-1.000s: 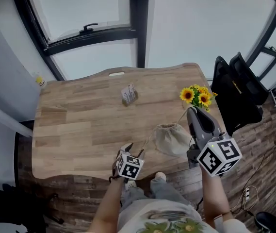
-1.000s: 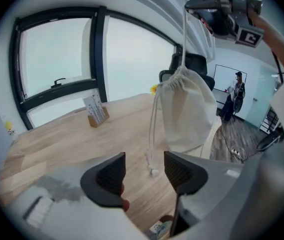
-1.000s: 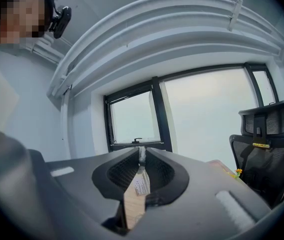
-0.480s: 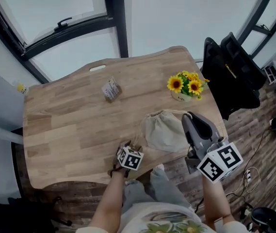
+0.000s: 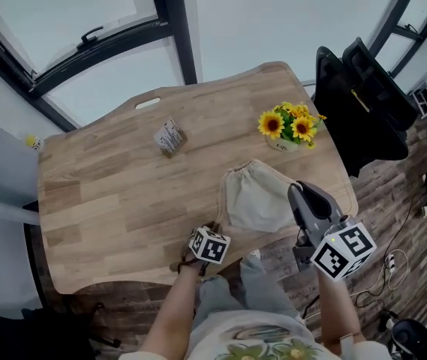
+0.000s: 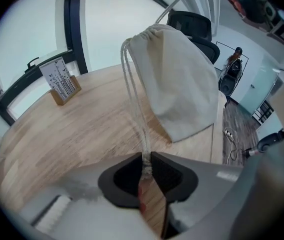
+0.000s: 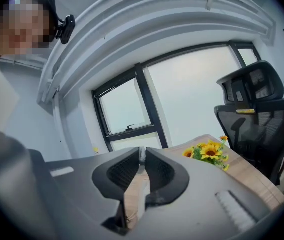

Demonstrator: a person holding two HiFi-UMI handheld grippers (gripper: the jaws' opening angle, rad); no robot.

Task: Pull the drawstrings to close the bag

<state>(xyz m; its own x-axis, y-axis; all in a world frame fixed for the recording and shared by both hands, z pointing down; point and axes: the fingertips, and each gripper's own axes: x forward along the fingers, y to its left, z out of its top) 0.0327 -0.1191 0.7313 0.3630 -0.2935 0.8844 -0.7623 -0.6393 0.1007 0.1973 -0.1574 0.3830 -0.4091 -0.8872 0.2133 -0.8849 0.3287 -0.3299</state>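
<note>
Left hand-held gripper (image 6: 145,157) just pinched drawstring (image 6: 133,101) (end hidden).

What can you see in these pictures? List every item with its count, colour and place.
table: one, light wood, centre.
bag: one, beige, table's near right part.
drawstrings: two, off-white, running from the bag.
sunflowers: one bunch, yellow, table's far right.
card stand: one, wood and white, table's far middle.
office chair: one, black, right of table.
left hand-held gripper: one, grey, jaws just closing, pinching a drawstring.
right hand-held gripper: one, grey, shut on the other drawstring.
</note>
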